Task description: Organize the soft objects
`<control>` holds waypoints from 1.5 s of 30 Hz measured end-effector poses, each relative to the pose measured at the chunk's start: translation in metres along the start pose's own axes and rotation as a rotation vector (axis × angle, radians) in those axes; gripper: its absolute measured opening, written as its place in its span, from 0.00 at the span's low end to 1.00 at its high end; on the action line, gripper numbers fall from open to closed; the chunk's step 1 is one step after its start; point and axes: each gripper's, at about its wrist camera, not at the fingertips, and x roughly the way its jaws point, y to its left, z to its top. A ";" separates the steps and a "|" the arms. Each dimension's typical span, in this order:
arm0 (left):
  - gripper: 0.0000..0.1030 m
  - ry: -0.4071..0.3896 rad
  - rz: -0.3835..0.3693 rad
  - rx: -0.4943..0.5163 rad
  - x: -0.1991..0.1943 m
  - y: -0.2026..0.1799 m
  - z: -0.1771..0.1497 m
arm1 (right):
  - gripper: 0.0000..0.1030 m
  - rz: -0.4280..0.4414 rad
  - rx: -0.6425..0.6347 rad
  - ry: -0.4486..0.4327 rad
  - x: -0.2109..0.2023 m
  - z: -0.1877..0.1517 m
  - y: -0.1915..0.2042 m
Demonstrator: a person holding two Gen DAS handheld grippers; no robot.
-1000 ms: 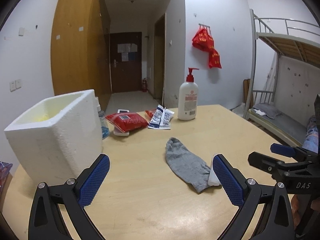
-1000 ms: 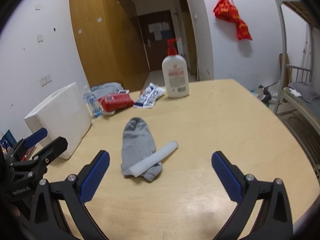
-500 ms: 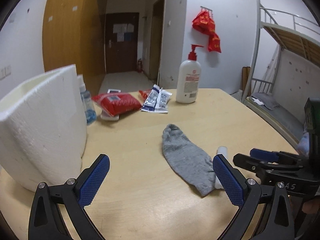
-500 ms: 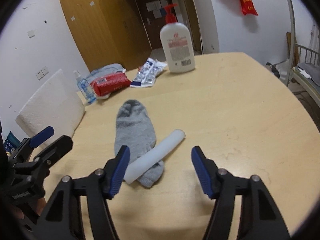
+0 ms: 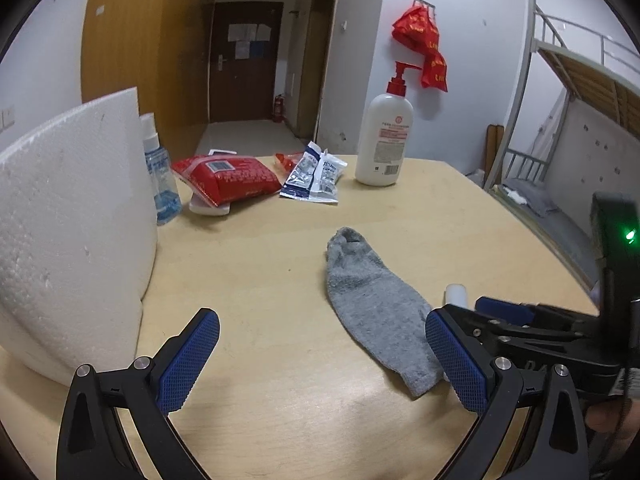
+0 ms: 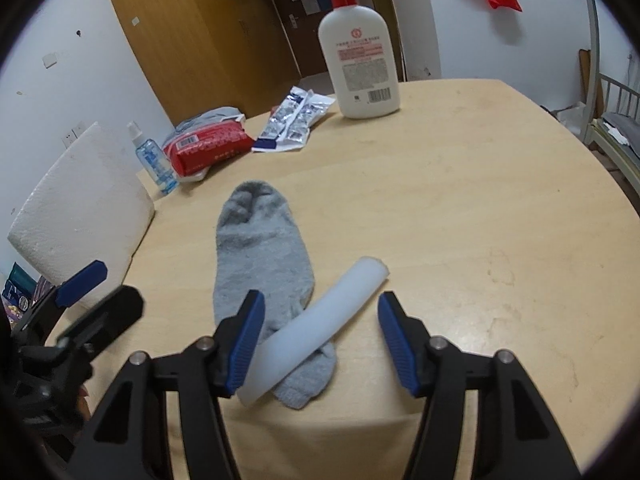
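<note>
A grey sock (image 6: 262, 256) lies flat on the wooden table (image 6: 480, 208); it also shows in the left wrist view (image 5: 372, 300). A white foam tube (image 6: 320, 324) lies slantwise across the sock's near end. My right gripper (image 6: 320, 344) is open, its blue pads either side of the tube's near half, not touching it. In the left wrist view only the tube's tip (image 5: 456, 294) shows behind the right gripper (image 5: 500, 316). My left gripper (image 5: 320, 364) is open and empty, low over the table left of the sock.
A white foam box (image 5: 68, 224) stands at the left. At the back are a small spray bottle (image 5: 160, 176), a red packet (image 5: 228, 178), foil sachets (image 5: 316, 178) and a lotion pump bottle (image 5: 384, 140). A bunk bed (image 5: 580, 112) stands right of the table.
My right gripper has moved forward and down to the tube and narrowed its jaws around it. My left gripper has dropped lower and nearer the foam box.
</note>
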 end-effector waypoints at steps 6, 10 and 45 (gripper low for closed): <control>1.00 0.004 -0.012 0.010 0.001 -0.003 -0.001 | 0.62 -0.026 -0.009 0.015 0.006 0.000 0.001; 1.00 0.006 -0.009 0.017 0.001 -0.004 -0.001 | 0.54 -0.041 -0.016 0.012 0.007 0.001 0.001; 1.00 0.100 -0.029 0.029 0.026 -0.021 -0.003 | 0.15 -0.022 -0.054 -0.130 -0.041 0.007 -0.013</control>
